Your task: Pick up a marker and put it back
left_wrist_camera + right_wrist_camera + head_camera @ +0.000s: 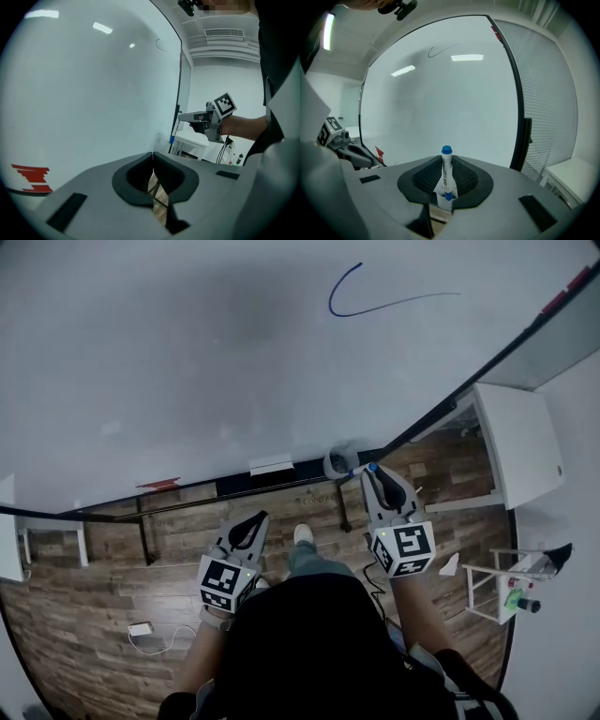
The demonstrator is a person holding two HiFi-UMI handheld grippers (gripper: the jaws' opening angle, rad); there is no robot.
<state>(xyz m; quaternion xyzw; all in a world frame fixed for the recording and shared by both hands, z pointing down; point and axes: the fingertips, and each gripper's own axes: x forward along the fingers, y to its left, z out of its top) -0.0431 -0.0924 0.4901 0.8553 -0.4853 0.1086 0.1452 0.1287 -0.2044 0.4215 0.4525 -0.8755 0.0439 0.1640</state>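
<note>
Where the right gripper [446, 164] closes its pads, a marker [446, 177] stands upright between them, white barrel clamped and blue cap [446, 150] poking out past the tips; its print is too small to read. Just beyond those tips, at the lower edge of the whiteboard [187, 352], sits a small grey holder [337, 465] — its contents can't be made out. Off to the side, the left gripper [153, 158] has its jaws together on nothing. High above the fingers a blue line [361, 298] curves across the board, and a red stepped mark [32, 176] lies low by the left gripper.
</note>
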